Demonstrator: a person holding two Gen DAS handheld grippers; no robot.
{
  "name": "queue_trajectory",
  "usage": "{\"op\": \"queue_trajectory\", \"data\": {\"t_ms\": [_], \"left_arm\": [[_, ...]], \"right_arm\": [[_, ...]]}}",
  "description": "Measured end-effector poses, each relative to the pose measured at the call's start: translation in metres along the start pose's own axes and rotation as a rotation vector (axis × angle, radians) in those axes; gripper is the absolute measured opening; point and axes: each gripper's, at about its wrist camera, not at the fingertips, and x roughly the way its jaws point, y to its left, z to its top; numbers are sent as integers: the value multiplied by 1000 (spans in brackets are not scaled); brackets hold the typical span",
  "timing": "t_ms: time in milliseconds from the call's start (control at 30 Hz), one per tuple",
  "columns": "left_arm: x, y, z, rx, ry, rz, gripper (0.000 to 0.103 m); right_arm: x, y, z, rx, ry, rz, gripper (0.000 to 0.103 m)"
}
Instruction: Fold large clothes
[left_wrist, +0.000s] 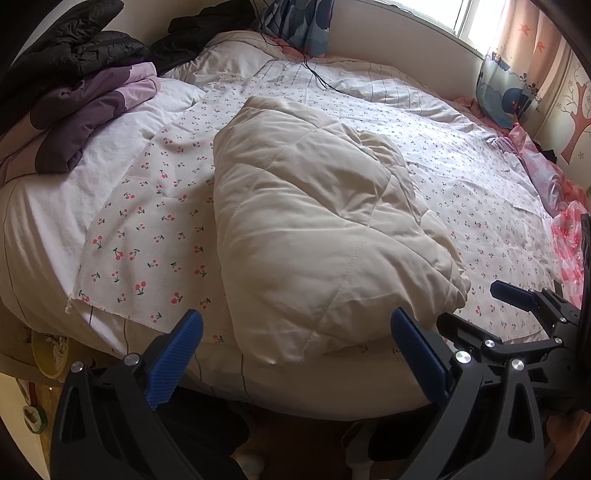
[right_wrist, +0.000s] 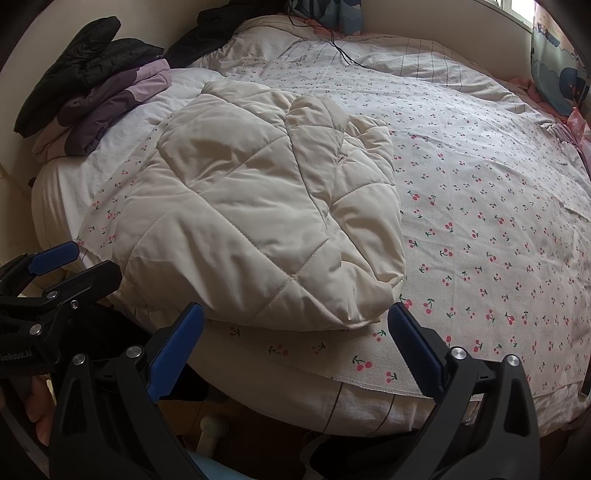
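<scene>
Cream quilted puffer jacket (left_wrist: 314, 221) lies folded into a bulky bundle on the bed, on top of a white cherry-print cotton sheet (left_wrist: 147, 240), near the bed's front edge. In the right wrist view the same jacket (right_wrist: 258, 221) shows diamond stitching and a sleeve folded across its top.

Left claw (left_wrist: 295, 354) is released, blue-padded fingers (left_wrist: 177, 362) spread wide, nothing between them. It hovers at the bed's front edge, just short of the jacket's near hem; not touching it as far as I can tell. Right claw (right_wrist: 295, 343) also released, jaws wide apart and empty, in front of the jacket's near right corner, above the sheet edge.

Each claw shows in the other's view: right claw (left_wrist: 524, 302) at lower right, left claw (right_wrist: 48, 266) at lower left, both beside the jacket. A hand (right_wrist: 33, 406) grips the left tool's handle.

Back left of the bed: purple and lilac folded garment (left_wrist: 92, 107), with black puffer coats (left_wrist: 74, 48) piled behind it. A thin black cable (left_wrist: 314, 74) trails over the far sheet. Blue cartoon-print pillow (left_wrist: 506, 92) at far right by the pink star curtain (left_wrist: 524, 33).
</scene>
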Motion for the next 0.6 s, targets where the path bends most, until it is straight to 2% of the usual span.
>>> {"op": "queue_trajectory", "data": {"t_ms": [600], "left_arm": [[-12, -15, -2, 28, -9, 28, 98]], "right_arm": [[-20, -11, -10, 20, -39, 0, 96]]}}
